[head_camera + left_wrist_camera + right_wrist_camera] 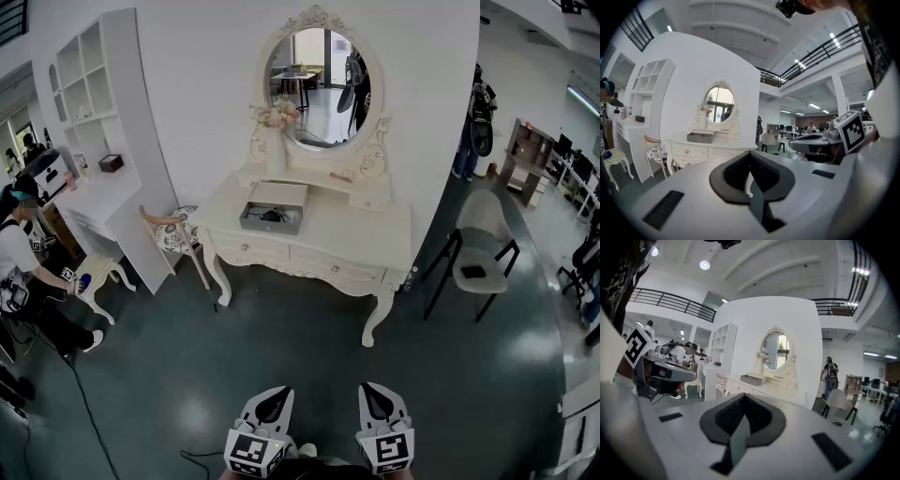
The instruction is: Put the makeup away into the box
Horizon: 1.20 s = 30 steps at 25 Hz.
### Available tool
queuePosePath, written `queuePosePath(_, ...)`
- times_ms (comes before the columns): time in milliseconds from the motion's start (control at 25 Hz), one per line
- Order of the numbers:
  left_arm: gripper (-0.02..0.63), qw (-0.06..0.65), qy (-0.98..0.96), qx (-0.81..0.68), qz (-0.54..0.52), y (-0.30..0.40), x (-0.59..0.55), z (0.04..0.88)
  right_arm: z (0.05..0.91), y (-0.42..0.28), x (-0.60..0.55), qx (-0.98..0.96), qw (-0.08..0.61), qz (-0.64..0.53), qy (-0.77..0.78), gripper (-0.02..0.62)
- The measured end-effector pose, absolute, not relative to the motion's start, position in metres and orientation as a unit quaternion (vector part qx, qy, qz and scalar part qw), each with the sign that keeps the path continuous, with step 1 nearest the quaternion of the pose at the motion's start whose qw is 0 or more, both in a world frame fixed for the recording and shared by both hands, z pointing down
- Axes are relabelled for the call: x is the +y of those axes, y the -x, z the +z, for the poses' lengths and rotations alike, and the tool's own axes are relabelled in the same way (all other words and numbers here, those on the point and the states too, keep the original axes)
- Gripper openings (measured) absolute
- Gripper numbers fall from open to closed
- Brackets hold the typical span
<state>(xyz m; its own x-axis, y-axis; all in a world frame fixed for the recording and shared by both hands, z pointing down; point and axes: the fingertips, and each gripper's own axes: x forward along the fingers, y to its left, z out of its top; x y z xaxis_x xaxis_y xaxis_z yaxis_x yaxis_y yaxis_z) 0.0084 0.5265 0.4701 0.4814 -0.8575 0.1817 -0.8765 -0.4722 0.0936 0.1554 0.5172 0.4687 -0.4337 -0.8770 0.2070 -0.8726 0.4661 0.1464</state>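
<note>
A cream dressing table [319,239] with an oval mirror [319,86] stands against the white wall, some way ahead of me. An open grey box [273,208] lies on its top with something dark inside; it also shows as the grey box [700,137] and the grey box [753,378]. A small pinkish item [341,176] lies by the mirror base. My left gripper [276,397] and right gripper [376,394] hang side by side over the dark floor, far short of the table. Both are shut and hold nothing, as the left gripper [750,158] and right gripper [743,400] views confirm.
A grey chair [481,246] stands right of the table and a patterned stool [176,231] at its left. A white shelf unit [98,103] and desk fill the left side, with a person [21,267] beside them. A black cable [89,412] lies on the floor.
</note>
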Motion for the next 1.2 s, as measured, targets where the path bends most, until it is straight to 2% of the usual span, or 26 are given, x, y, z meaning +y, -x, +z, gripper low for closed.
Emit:
queuePosePath(640,0.015,0.076,-0.858,-0.504,0.063,-0.002,0.513,0.474,0.470,-0.142,0.498,-0.851,0.124,-0.011,-0.509,0.009)
queuePosePath(1200,0.015,0.089,-0.870,-0.481,0.069,-0.001,0.454,0.480,0.476,-0.145,0.450,-0.841,0.129,0.003,-0.525,0.009)
